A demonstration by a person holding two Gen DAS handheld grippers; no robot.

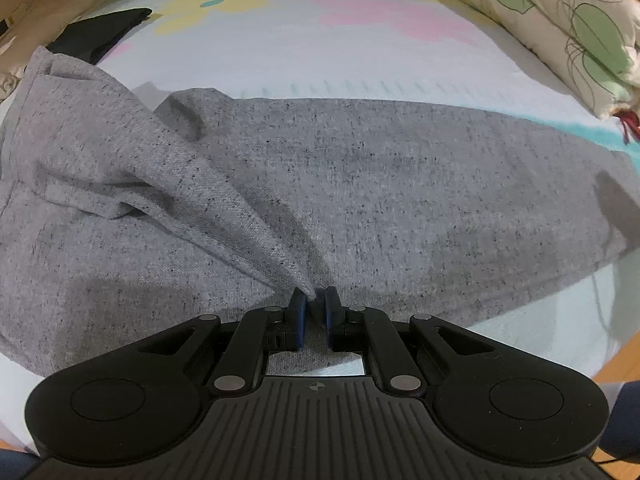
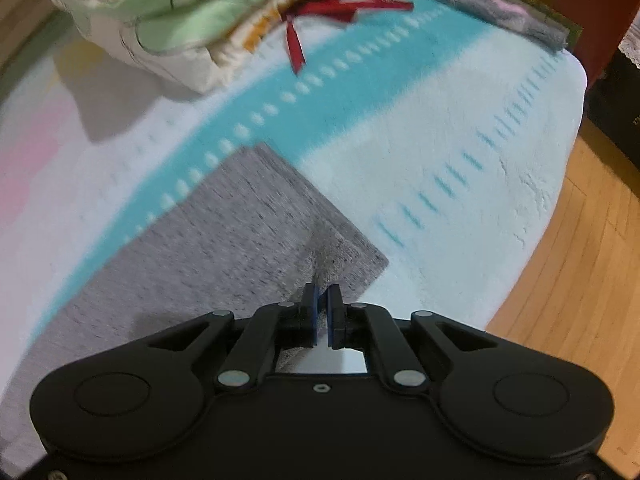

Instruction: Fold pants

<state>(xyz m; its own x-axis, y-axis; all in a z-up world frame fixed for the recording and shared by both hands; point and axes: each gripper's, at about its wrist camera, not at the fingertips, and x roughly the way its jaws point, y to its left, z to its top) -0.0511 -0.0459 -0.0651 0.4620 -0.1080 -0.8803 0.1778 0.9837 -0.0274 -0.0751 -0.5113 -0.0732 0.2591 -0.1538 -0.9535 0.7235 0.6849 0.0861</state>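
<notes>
left gripper (image 1: 315, 295) – tilted steeply down, jaws clamped on pants (image 1: 360, 184) | right gripper (image 2: 321, 294) – likewise, pinching hem

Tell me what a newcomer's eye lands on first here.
The grey pants spread across the bed, with a ridge of cloth pulled up into the left tool. The right tool pinches the hem corner, near the teal stripe. A folded quilt with red ribbon lies behind.

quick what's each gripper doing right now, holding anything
Left gripper: closed, fingers pinching a raised fold of the speckled grey knit pants.
Right gripper: closed on the near edge of the same grey pants, close to the hem corner.
</notes>
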